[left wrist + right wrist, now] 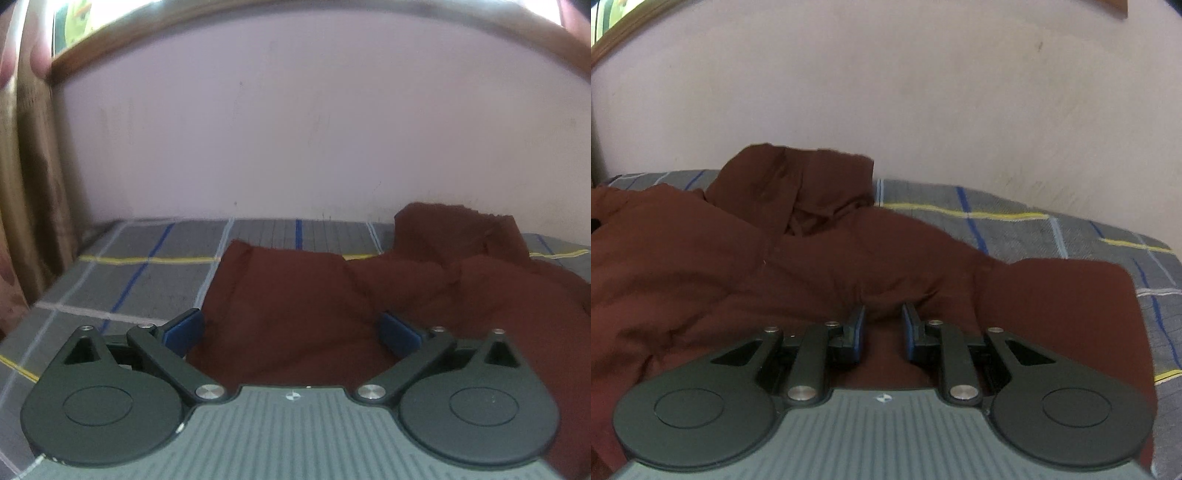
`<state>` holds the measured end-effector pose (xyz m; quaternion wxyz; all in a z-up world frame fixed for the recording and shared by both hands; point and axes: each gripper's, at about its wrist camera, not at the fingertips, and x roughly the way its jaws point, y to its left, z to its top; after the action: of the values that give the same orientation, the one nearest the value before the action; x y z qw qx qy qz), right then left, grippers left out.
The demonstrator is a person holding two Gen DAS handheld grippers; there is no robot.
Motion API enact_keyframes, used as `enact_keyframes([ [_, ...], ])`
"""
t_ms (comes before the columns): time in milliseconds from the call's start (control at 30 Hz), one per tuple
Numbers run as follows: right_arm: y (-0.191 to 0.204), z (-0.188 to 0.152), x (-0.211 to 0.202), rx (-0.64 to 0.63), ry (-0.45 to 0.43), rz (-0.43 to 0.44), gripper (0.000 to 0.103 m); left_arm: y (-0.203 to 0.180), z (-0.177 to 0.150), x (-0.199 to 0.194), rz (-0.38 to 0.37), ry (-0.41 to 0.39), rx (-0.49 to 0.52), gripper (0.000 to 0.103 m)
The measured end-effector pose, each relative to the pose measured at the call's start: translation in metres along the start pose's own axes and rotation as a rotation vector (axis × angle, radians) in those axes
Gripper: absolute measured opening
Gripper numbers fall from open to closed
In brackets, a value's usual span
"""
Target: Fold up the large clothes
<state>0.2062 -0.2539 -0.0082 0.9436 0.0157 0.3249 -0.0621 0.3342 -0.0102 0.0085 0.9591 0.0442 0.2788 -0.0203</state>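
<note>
The left gripper (291, 328) is spread wide over the maroon garment (295, 295); the right gripper (883, 325) pinches a fold, which could slip free if tugged.

Garment (295, 295) lying rumpled on bed (147, 273), bunched part (798, 188) at far side by wall (295, 129). Curtain (33, 184) hanging left of bed. Left tool (291, 328) and right tool (882, 328) sitting over garment's near edge.

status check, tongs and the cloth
Left tongs open over dark red-brown crumpled garment. Right tongs narrow, garment between, grip unclear. Nothing blocking on grey checked bedsheet.
</note>
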Motion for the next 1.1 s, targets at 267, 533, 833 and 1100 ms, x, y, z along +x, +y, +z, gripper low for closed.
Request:
enact_keyframes([
  [267, -0.004, -0.016, 0.011, 0.031, -0.063, 0.023, 0.02, 0.002, -0.011, 0.02, -0.02, 0.04, -0.023, 0.103],
  [533, -0.008, -0.018, 0.007, 0.046, -0.075, 0.047, 0.02, 0.001, -0.022, 0.034, -0.045, 0.082, -0.046, 0.103],
  [833, -0.008, -0.019, 0.007, 0.046, -0.082, 0.054, 0.02, 0.009, -0.028, 0.047, -0.102, 0.135, -0.07, 0.103],
  [1100, -0.009, -0.019, 0.007, 0.057, -0.088, 0.06, 0.02, 0.022, -0.011, 0.029, -0.084, 0.091, -0.112, 0.102],
])
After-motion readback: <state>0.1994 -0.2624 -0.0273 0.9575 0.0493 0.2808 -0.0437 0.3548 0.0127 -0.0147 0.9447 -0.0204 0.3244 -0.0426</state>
